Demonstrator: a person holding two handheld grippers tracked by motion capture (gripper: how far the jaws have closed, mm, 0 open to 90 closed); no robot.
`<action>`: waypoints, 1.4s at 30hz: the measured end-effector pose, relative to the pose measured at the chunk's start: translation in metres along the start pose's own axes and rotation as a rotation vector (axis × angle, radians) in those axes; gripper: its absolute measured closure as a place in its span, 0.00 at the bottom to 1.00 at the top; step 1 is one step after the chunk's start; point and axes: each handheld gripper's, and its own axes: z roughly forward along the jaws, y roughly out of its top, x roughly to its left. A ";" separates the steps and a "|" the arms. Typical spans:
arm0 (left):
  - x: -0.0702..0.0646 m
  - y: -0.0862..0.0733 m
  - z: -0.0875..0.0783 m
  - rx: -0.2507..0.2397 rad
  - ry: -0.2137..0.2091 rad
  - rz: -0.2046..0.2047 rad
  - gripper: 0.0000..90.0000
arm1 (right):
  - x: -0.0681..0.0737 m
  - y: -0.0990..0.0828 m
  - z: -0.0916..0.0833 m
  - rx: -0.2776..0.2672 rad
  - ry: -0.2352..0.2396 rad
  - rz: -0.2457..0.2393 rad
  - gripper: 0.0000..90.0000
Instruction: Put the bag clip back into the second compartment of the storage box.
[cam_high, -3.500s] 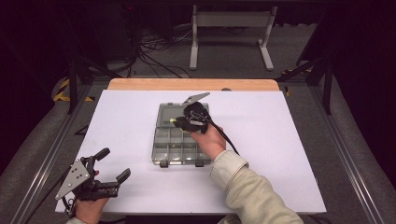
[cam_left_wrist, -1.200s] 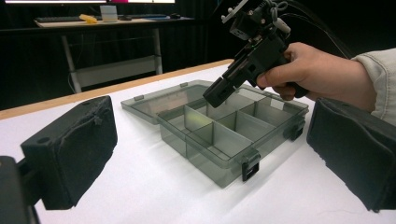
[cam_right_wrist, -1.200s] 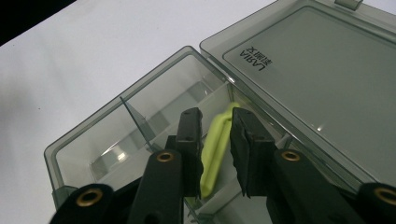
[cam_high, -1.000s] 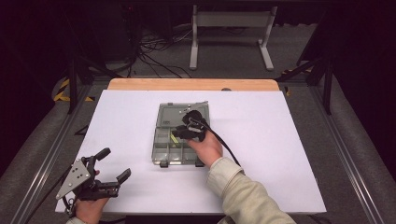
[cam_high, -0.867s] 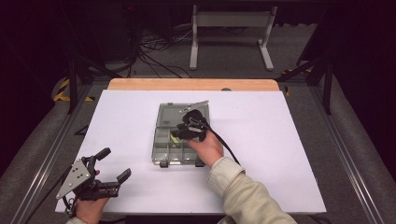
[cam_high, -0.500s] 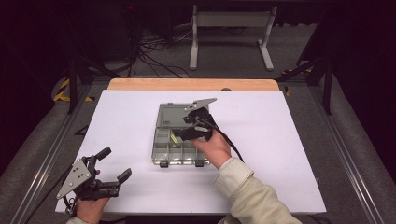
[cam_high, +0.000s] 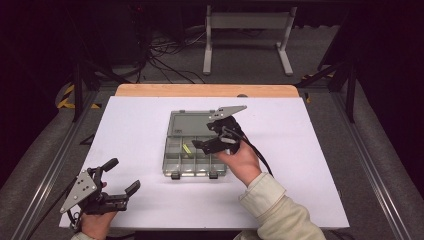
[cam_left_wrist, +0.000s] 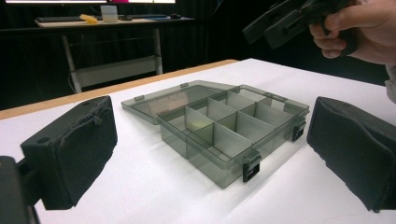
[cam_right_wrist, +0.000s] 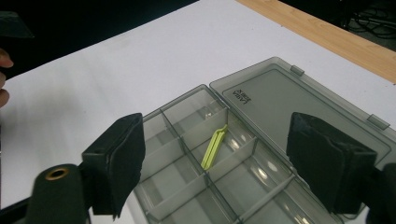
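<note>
A clear grey organiser box (cam_high: 194, 160) lies mid-table, its lid (cam_high: 195, 122) open flat on the far side. A yellow-green clip (cam_high: 187, 148) rests in one of its middle compartments, seen again as the clip (cam_right_wrist: 214, 147) in the right gripper view. My right gripper (cam_high: 206, 135) hovers open above the box's right half with nothing between its pads (cam_right_wrist: 116, 161). My left gripper (cam_high: 122, 176) rests open near the table's front left corner, well apart from the box (cam_left_wrist: 224, 130). Its pads (cam_left_wrist: 70, 149) hold nothing.
The white tabletop (cam_high: 310, 165) ends in a wooden strip (cam_high: 205, 90) at the far edge. Beyond it stand a metal frame (cam_high: 247, 30) and floor cables (cam_high: 165, 60). Two black latches (cam_left_wrist: 250, 167) hang on the box's front wall.
My right gripper dipped to the box, left the yellow-green clip in a middle compartment, then rose and drew back right, open. The left gripper stayed still.
</note>
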 end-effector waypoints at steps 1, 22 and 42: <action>0.000 0.000 0.000 0.001 0.001 -0.001 0.02 | 0.000 -0.001 -0.004 -0.005 0.000 -0.006 0.19; -0.002 0.000 0.000 0.006 0.004 0.005 0.02 | 0.000 -0.046 -0.090 -0.178 -0.031 -0.073 0.03; -0.003 0.001 0.001 0.004 0.008 0.010 0.02 | -0.012 -0.131 -0.136 -0.348 -0.131 -0.067 0.01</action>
